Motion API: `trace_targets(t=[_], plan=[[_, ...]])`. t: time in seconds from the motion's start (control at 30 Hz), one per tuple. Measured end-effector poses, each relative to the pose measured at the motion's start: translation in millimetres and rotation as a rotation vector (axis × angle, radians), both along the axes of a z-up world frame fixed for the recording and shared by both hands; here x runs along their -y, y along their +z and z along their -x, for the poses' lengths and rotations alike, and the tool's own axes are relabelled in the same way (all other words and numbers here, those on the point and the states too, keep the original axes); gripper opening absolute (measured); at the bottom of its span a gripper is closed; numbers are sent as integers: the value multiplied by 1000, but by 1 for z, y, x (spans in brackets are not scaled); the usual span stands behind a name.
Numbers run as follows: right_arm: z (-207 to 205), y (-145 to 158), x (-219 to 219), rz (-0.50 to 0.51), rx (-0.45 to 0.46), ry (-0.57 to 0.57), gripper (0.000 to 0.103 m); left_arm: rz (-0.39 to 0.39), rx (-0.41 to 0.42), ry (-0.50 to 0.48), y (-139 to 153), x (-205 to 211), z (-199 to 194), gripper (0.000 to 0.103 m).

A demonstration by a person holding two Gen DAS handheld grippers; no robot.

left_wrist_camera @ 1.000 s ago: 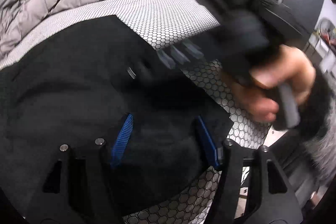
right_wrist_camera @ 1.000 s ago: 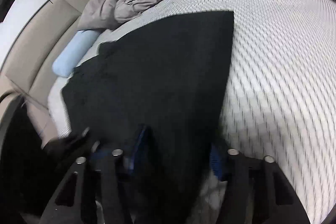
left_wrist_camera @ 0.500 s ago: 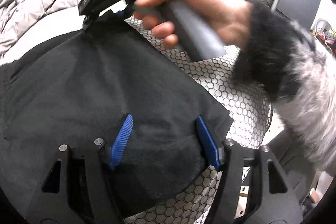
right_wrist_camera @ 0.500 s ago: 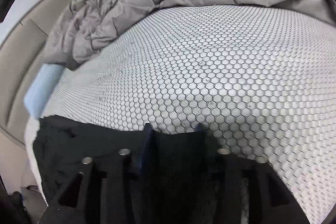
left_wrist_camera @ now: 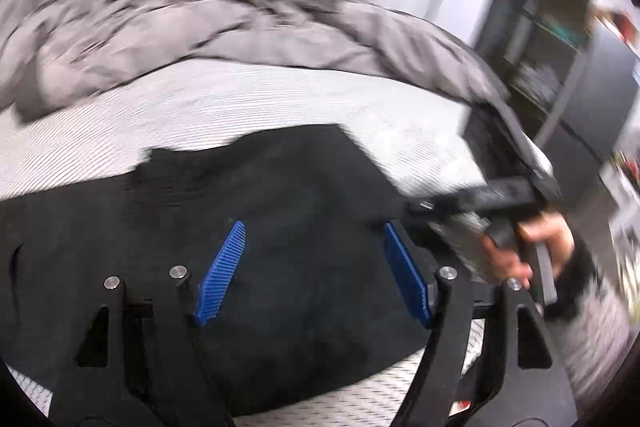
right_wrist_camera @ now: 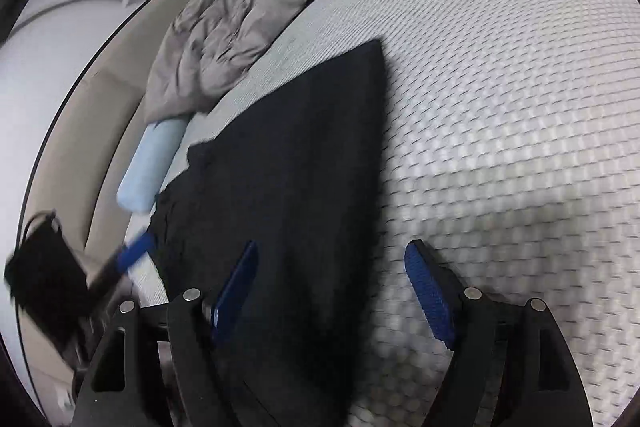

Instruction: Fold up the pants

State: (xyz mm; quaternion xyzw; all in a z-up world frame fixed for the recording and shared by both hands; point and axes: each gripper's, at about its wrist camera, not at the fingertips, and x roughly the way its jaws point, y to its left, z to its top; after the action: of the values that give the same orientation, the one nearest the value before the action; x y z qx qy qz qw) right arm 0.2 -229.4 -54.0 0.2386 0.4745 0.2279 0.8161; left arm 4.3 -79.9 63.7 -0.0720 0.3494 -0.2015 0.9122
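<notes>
The black pants point(left_wrist_camera: 280, 211) lie folded in a flat dark slab on the white honeycomb-patterned mattress point(left_wrist_camera: 240, 107). My left gripper point(left_wrist_camera: 314, 275) hovers over their near part. Its jaws are opening and its blue pads point(left_wrist_camera: 222, 271) stand apart, with cloth only underneath them. In the right wrist view the pants point(right_wrist_camera: 300, 187) run away from me, their straight edge on the right. My right gripper point(right_wrist_camera: 332, 291) straddles that edge with its jaws opening and pressing on nothing. A hand point(left_wrist_camera: 516, 251) carries the right gripper point(left_wrist_camera: 480, 203) at the pants' right side. The left gripper point(right_wrist_camera: 132, 255) shows blurred at the left.
A crumpled grey quilt point(left_wrist_camera: 240, 27) is heaped along the far side of the mattress point(right_wrist_camera: 500, 107). A light-blue roll point(right_wrist_camera: 154, 163) lies by the beige headboard point(right_wrist_camera: 100, 131). Dark shelves point(left_wrist_camera: 540, 67) stand beyond the bed's right edge.
The right gripper has opened off the pants' folded end and drawn back to the right edge. The left gripper has opened wider and pulled back, so more of the mattress and quilt shows.
</notes>
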Motion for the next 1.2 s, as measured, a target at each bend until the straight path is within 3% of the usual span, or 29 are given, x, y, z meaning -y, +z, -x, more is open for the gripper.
trace_targets(t=[0.03,0.1,0.13,0.17,0.23,0.3,0.43,0.53,0.6,0.67,0.77,0.83,0.87,0.93,0.97,1.0,1.07,1.13,1.2], plan=[[-3,-2,-4,-19,0,7,74,20,-19,47,-2,-13,-3,69],[-8,-1,-12,-39,3,4,32,65,-58,107,-7,-37,-7,69],[-14,2,-15,7,13,-25,22,90,-81,125,-10,-48,-11,69],[-18,11,-19,79,67,-73,21,98,-91,132,-12,-53,-10,69],[-27,25,-27,187,149,-99,21,100,-98,159,-17,-67,-15,69],[-39,29,-34,302,146,-122,35,87,-99,178,-20,-71,-13,69],[-23,39,-36,367,162,-171,43,48,-100,161,-21,-67,-10,69],[15,54,-60,439,268,-85,49,-27,-33,53,-12,-36,11,69],[39,61,-80,423,319,22,49,-96,5,-46,-15,-10,16,70],[56,62,-90,429,344,70,50,-143,-42,-89,-27,7,12,70],[60,42,-108,465,317,134,50,-145,-132,-136,-51,17,3,69],[50,15,-119,596,259,155,49,-150,-162,-143,-64,16,-1,65],[48,5,-122,719,278,153,49,-156,-154,-152,-66,15,2,65],[55,4,-120,824,350,168,50,-200,-129,-159,-66,13,9,65],[57,7,-113,858,337,153,51,-232,-124,-145,-67,11,13,65],[58,10,-107,882,326,125,62,-243,-129,-138,-69,9,16,65],[63,13,-85,890,294,64,69,-239,-144,-116,-68,4,17,65],[61,20,-76,802,271,38,67,-206,-159,-84,-56,0,16,65],[66,39,-80,744,346,-5,66,-121,-105,-86,-34,-5,12,65]])
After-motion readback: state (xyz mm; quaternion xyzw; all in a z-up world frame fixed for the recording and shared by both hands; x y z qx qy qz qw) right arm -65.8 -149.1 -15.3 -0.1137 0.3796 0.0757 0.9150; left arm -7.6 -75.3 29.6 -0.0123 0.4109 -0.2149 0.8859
